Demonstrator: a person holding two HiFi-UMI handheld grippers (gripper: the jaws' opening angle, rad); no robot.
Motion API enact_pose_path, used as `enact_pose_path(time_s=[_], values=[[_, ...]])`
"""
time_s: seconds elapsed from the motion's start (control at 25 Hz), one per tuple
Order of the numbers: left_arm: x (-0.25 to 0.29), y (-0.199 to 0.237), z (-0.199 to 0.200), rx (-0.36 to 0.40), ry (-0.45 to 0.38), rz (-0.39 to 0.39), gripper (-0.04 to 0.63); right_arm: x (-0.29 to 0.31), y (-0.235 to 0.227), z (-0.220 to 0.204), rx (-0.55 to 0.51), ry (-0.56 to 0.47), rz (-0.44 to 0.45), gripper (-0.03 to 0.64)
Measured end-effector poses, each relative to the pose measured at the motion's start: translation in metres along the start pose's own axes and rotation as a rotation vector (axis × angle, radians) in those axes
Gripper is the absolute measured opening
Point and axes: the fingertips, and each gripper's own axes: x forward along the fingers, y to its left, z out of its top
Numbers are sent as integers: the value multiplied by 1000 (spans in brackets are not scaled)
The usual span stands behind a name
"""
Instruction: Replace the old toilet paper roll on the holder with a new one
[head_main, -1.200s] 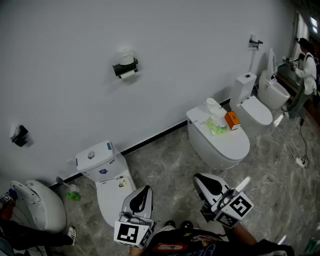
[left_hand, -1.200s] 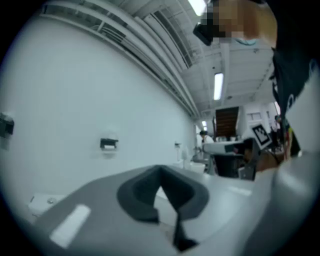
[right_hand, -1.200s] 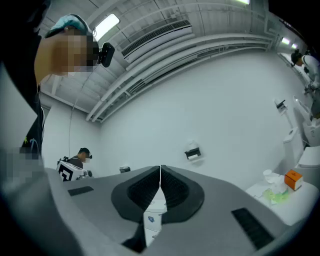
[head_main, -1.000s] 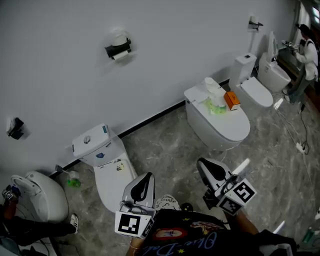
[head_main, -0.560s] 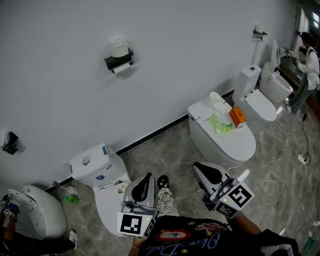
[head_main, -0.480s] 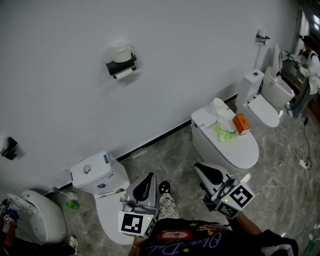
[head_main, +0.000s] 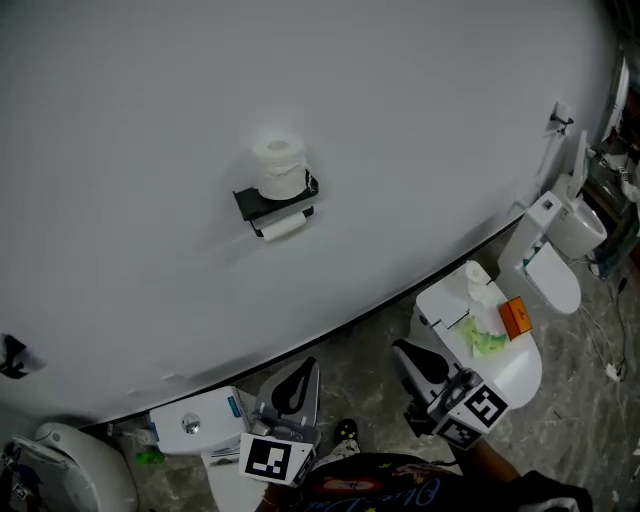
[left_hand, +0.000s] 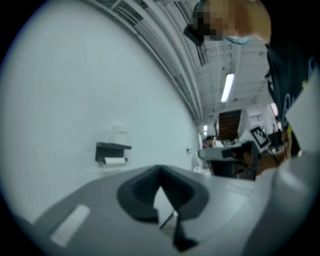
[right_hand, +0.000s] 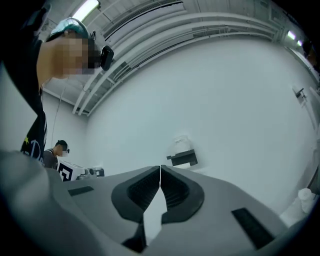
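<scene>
We have closed in on the wall since a second ago. The holder (head_main: 272, 203), which sat small and off toward the upper left of the head view, now hangs large and near the middle. The toilets have slid down to the lower edge, well below the holder.

A full roll (head_main: 278, 167) stands upright on the holder's top shelf, and the thin old roll (head_main: 283, 228) hangs on the bar just beneath it. Both are untouched, so the swap itself has not begun. We judge this to be the last of the approach, with the reach for the old roll coming next.

The left gripper (head_main: 305, 372) and right gripper (head_main: 405, 352) are carried low, well below the holder and pointing toward it. Each has its jaws pressed together with nothing between them, so they must open before anything can be taken.

As for writing, we can read none. The cubes on the grippers carry only black-and-white square markers. The orange box (head_main: 515, 317) on the closed toilet lid (head_main: 505, 378), far to the lower right of the holder, shows print too small to make out, as does the blue label on the cistern (head_main: 195, 428) below the holder.
</scene>
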Motion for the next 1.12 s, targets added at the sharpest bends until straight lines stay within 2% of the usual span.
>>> enact_pose_path(time_s=[0.24, 0.36, 0.52, 0.64, 0.72, 0.8, 0.84, 0.88, 0.96, 1.04, 1.12], values=[[34, 48, 8, -1, -17, 23, -14, 60, -18, -3, 8, 21, 26, 12], [45, 67, 7, -62, -36, 63, -14, 78, -37, -4, 20, 32, 25, 12], [60, 98, 4, -273, -145, 135, -14, 97, -65, 1, 34, 38, 52, 12], [86, 121, -6, -467, -238, 159, -14, 111, -86, 6, 44, 42, 86, 12], [107, 136, -12, -619, -312, 157, -14, 119, -101, 10, 49, 42, 107, 12], [129, 146, -21, -752, -354, 127, -12, 124, -116, 15, 45, 45, 119, 12], [140, 151, -26, -809, -364, 111, 2, 126, -124, 17, 40, 45, 120, 12], [150, 156, -30, -858, -373, 104, 61, 127, -132, 20, 35, 42, 118, 12], [167, 168, -39, -910, -385, 117, 94, 129, -149, 27, 31, 33, 111, 12], [180, 179, -45, -915, -397, 139, 123, 130, -162, 32, 32, 24, 110, 12], [192, 187, -45, -942, -424, 120, 173, 133, -173, 32, 26, 26, 111, 12]])
